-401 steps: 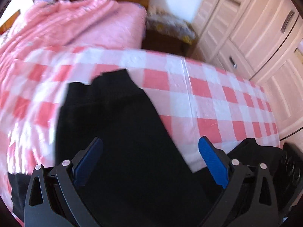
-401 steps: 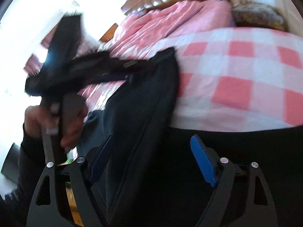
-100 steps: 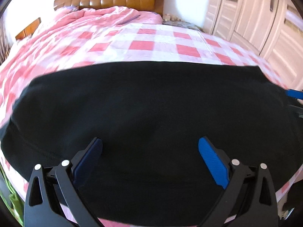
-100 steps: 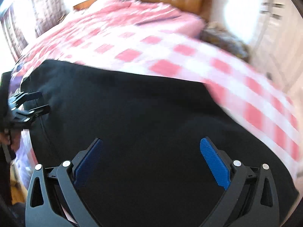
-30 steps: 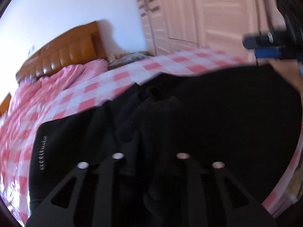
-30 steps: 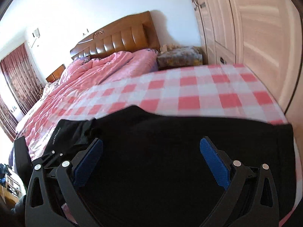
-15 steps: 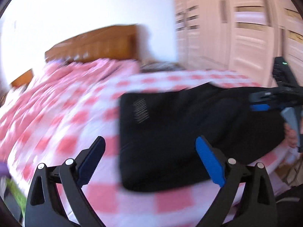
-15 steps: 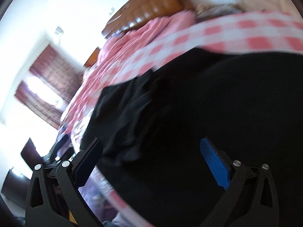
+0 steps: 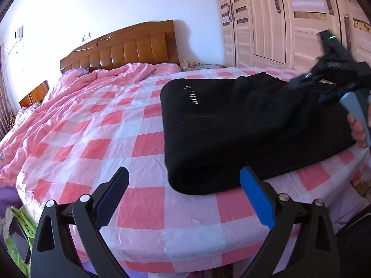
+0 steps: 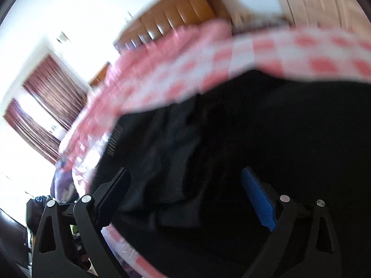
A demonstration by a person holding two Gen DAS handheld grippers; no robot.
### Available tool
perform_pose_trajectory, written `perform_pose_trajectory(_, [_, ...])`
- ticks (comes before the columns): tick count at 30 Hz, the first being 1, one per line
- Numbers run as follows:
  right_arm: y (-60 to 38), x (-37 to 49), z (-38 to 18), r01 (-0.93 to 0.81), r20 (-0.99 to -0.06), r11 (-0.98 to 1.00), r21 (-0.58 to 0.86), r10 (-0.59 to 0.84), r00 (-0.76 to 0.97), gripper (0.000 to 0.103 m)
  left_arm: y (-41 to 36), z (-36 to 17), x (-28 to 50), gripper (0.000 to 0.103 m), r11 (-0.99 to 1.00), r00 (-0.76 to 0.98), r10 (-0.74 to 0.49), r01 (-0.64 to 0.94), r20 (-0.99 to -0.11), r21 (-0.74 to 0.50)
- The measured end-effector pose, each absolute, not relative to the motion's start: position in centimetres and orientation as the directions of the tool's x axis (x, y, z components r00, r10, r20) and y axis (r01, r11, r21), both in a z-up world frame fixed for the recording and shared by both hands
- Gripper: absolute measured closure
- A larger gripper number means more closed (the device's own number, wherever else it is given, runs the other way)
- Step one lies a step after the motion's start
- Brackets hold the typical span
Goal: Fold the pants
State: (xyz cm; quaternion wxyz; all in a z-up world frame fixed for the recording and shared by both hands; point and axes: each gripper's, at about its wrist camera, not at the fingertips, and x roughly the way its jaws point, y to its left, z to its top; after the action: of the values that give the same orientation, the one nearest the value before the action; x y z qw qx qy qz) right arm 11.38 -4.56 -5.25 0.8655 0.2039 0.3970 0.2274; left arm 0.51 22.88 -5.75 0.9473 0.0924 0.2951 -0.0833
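The black pants [image 9: 243,125] lie folded into a thick rectangle on the pink checked bedspread [image 9: 97,125], white lettering on top near the far left corner. My left gripper [image 9: 183,194] is open and empty, pulled back over the bed's near edge, left of the pants. My right gripper [image 10: 185,194] is open, low over the pants [image 10: 266,139], which fill its blurred view. It also shows in the left wrist view [image 9: 324,85], held over the pants' far right end.
A wooden headboard [image 9: 120,48] and a crumpled pink duvet [image 9: 111,81] are at the back. Wardrobe doors [image 9: 289,18] stand along the right. A bedside cabinet [image 9: 34,92] is at far left. Green items [image 9: 18,227] lie on the floor at lower left.
My left gripper let go of the pants and drew back to the left. The pants now lie folded flat. My right gripper tilted lower over the cloth.
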Motion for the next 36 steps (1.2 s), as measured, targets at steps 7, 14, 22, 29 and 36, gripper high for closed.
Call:
perform_pose_trajectory(7, [-3.6, 7.6, -3.8, -0.372, -0.524, 0.728, 0.576, 0.678, 0.516, 0.010, 22.5, -5.7, 1.3, 0.005, 0.976, 0.827, -0.086, 0.182, -0.555, 0.120])
perform_pose_trajectory(14, [-4.0, 10.8, -8.1, -0.264, -0.570, 0.717, 0.645, 0.681, 0.460, 0.031, 20.8, -5.3, 1.1, 0.002, 0.963, 0.832, -0.106, 0.223, -0.545, 0.154])
perform_pose_trajectory(22, [-2.0, 13.2, -6.8, -0.295, -0.591, 0.746, 0.598, 0.658, 0.467, 0.090, 21.5, -5.6, 1.3, 0.002, 0.969, 0.823, -0.092, 0.205, -0.560, 0.142])
perform_pose_trajectory(29, [-1.1, 9.3, -2.0, -0.416, -0.544, 0.784, 0.461, 0.620, 0.565, 0.093, 22.1, -5.1, 1.3, 0.002, 0.972, 0.828, -0.090, 0.194, -0.553, 0.133])
perform_pose_trajectory(36, [-3.4, 10.2, -7.0, -0.308, -0.630, 0.794, 0.525, 0.605, 0.486, 0.093, 21.4, -5.7, 1.9, 0.002, 0.965, 0.817, -0.095, 0.215, -0.569, 0.148])
